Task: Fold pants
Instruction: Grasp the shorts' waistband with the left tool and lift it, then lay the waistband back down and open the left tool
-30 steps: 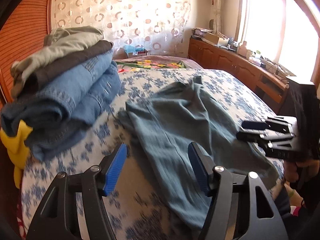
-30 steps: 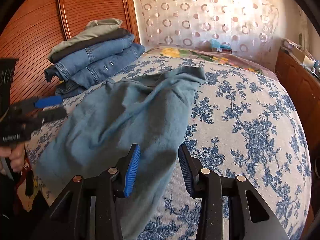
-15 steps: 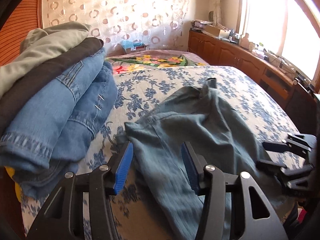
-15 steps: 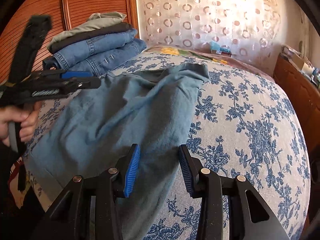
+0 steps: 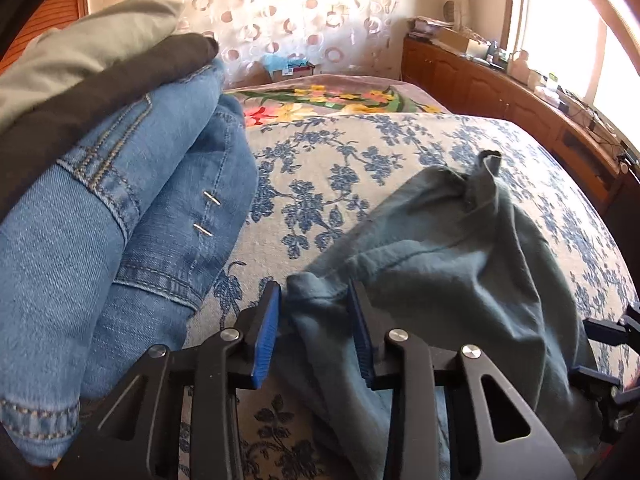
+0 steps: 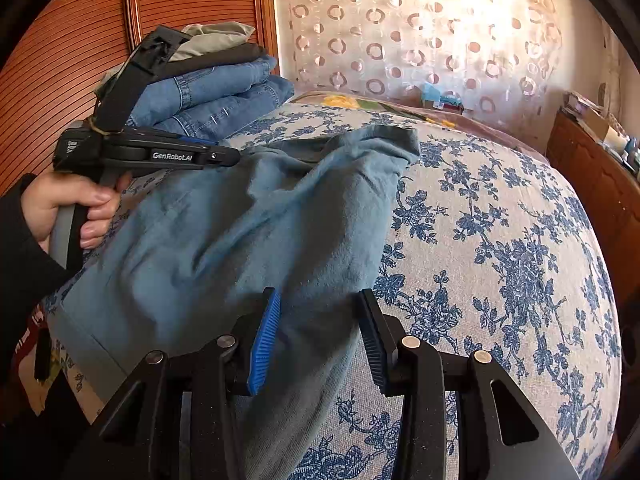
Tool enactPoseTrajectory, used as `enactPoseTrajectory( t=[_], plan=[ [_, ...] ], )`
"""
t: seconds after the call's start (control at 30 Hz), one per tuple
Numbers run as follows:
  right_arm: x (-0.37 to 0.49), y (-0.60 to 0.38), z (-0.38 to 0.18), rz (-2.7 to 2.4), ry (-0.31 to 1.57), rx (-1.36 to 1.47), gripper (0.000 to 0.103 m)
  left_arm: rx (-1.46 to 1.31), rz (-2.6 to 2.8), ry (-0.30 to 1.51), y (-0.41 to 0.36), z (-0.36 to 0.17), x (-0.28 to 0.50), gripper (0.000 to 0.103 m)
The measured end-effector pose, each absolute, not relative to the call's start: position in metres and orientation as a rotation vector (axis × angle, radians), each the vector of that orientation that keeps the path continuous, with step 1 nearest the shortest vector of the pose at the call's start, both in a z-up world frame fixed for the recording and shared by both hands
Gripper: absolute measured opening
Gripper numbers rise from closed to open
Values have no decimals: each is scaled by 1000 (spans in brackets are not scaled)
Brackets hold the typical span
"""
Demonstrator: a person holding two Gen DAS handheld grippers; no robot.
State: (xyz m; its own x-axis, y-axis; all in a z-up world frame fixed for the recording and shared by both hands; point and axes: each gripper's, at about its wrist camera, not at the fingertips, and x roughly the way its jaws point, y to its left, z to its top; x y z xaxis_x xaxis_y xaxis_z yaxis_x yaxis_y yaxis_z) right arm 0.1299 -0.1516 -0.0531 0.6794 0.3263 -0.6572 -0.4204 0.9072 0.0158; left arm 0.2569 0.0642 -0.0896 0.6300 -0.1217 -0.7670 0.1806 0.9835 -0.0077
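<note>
The grey-blue pants lie rumpled on the flowered bedspread; they also show in the right wrist view. My left gripper is open, its jaws standing either side of a corner of the pants' edge. In the right wrist view the left gripper reaches the pants' far left edge, held by a hand. My right gripper is open, low over the pants' near right edge, with the cloth between its pads.
A stack of folded jeans and trousers lies close on the left, against the wooden headboard. A wooden cabinet with clutter runs along the right wall under the window. A patterned curtain hangs behind the bed.
My left gripper has moved forward and down to the pants' left corner, close by the jeans stack. My right gripper has edged a little forward over the cloth.
</note>
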Motion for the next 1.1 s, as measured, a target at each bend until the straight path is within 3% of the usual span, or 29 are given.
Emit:
enactPoseTrajectory(
  t=[0.27, 0.4, 0.63, 1.1],
  plan=[
    [130, -151, -54, 421, 708, -143, 41, 73, -186, 873, 65, -90, 260, 36],
    [129, -151, -54, 422, 709, -143, 41, 92, -184, 844, 62, -85, 253, 6],
    [129, -151, -54, 423, 708, -143, 41, 102, -121, 744, 71, -63, 236, 4],
    [129, -151, -54, 424, 711, -142, 41, 87, -147, 730, 73, -58, 222, 4]
  ],
)
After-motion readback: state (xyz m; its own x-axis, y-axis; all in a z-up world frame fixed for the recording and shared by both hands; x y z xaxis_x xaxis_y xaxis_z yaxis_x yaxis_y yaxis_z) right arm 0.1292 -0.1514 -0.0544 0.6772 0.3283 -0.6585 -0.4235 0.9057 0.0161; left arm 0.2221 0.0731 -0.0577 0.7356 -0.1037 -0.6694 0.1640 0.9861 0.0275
